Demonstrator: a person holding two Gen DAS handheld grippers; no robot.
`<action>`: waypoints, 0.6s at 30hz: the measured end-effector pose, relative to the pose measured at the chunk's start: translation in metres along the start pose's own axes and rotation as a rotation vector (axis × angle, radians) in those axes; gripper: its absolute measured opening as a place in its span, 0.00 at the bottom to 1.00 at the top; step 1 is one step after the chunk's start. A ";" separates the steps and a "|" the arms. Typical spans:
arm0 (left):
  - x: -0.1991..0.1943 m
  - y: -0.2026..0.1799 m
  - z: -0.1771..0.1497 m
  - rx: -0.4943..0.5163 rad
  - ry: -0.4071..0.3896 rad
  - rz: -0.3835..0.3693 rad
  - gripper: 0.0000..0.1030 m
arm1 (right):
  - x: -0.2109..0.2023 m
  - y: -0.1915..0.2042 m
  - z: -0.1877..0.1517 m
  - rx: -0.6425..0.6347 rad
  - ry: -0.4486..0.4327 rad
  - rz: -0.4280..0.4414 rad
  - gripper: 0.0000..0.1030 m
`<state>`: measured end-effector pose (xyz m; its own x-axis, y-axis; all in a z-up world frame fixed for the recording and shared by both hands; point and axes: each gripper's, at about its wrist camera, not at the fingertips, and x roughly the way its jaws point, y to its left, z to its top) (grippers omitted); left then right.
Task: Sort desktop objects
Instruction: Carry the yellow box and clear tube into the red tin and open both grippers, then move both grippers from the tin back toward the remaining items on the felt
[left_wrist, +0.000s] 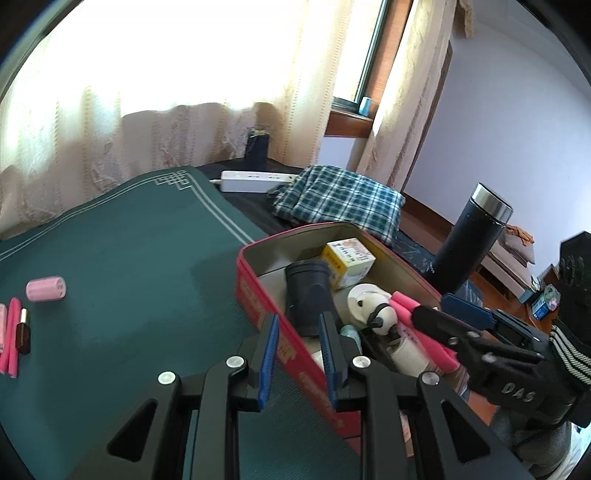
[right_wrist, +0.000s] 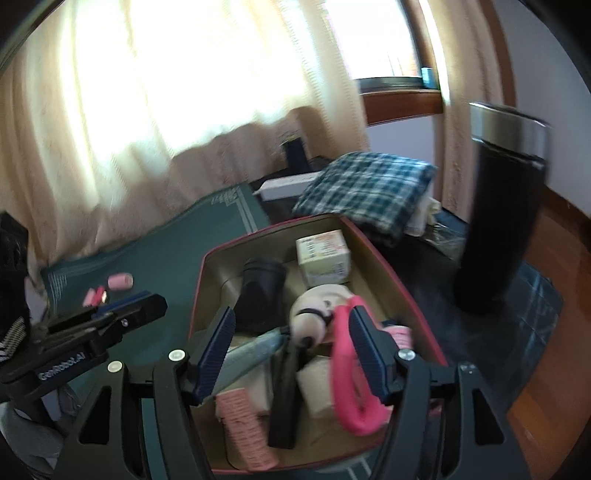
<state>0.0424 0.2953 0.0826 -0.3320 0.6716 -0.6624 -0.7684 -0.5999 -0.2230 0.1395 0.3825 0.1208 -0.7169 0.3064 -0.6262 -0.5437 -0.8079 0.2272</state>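
Hovering over the near end of the red tin box (left_wrist: 248, 284), the right gripper (right_wrist: 293, 354) has its jaws wide. A bent pink foam stick (right_wrist: 341, 369) lies against the inner face of one pad only, so nothing is clamped, and it already rests among the box's contents. These include a dark cup (left_wrist: 308, 295), a small yellow-and-white carton (left_wrist: 347, 262) and a white figurine (left_wrist: 369, 306). The left gripper (left_wrist: 298, 363) sits just outside the box's left wall. Its jaws are drawn narrow and empty, with the wall showing through the slit. What is left to sort lies well to the left of the box on the green mat (left_wrist: 129, 266): a pink hair roller (left_wrist: 46, 290), two pink sticks (left_wrist: 13, 332) and a lipstick (left_wrist: 24, 332) beside them. Seen from the left gripper, the sticks' long axis runs roughly away from it rather than across. The roller lies crosswise, a little nearer the box. The left gripper is plainly the nearer one, so the next pick probably falls to it, once it opens and swings away from the box. The mat covers a dark worktop (left_wrist: 245, 208). Behind the box are a folded plaid cloth (left_wrist: 340, 199) and a white power strip (left_wrist: 255, 180), and to its right stands a tall black flask (left_wrist: 469, 240). Bright curtains (left_wrist: 147, 92) hang along the far edge.
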 end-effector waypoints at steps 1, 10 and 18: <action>-0.002 0.003 -0.002 -0.004 0.000 0.003 0.23 | 0.004 0.006 0.000 -0.026 0.016 -0.001 0.67; -0.019 0.034 -0.013 -0.054 -0.008 0.027 0.23 | 0.039 0.045 -0.018 -0.332 0.187 -0.123 0.70; -0.028 0.065 -0.021 -0.120 -0.007 0.041 0.23 | 0.024 0.039 -0.016 -0.298 0.179 -0.145 0.70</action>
<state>0.0131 0.2282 0.0716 -0.3658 0.6482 -0.6678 -0.6832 -0.6743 -0.2804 0.1083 0.3501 0.1024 -0.5398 0.3570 -0.7624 -0.4645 -0.8816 -0.0840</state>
